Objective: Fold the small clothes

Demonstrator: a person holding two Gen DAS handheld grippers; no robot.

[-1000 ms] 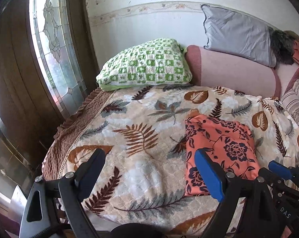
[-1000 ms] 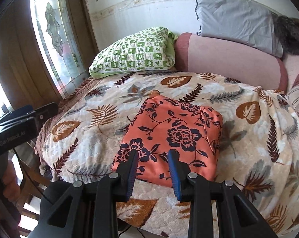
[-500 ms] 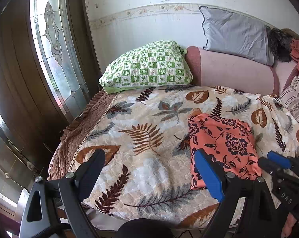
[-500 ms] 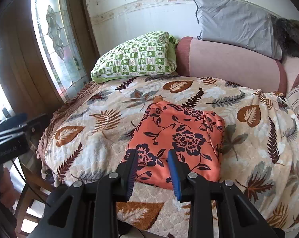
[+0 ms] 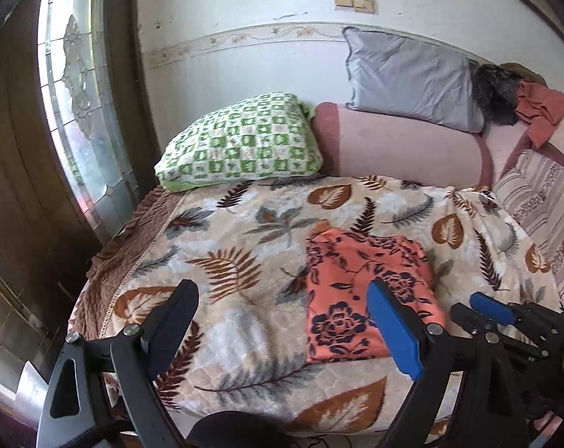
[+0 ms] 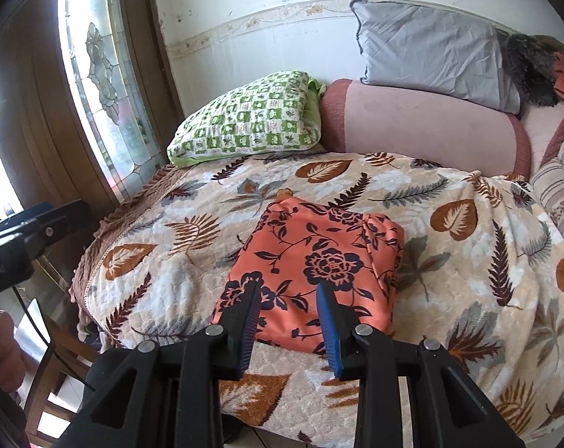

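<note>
An orange garment with dark flowers point(image 5: 360, 291) lies folded into a flat rectangle on the leaf-patterned blanket point(image 5: 244, 268); it also shows in the right wrist view point(image 6: 315, 268). My left gripper point(image 5: 282, 317) is wide open and empty, held above the near edge of the bed, left of the garment. My right gripper point(image 6: 287, 302) is open with a narrower gap and empty, hovering just short of the garment's near edge; it also shows in the left wrist view point(image 5: 483, 308).
A green checked pillow point(image 5: 244, 142), a pink bolster point(image 5: 401, 145) and a grey pillow point(image 5: 409, 78) lie at the far side against the wall. A stained-glass window point(image 5: 80, 112) is on the left. A striped cushion point(image 5: 543, 201) sits at the right.
Both grippers have drawn back and risen from the bed, so the folded garment looks smaller and farther away. The garment has not moved. The jaws keep their openings.
</note>
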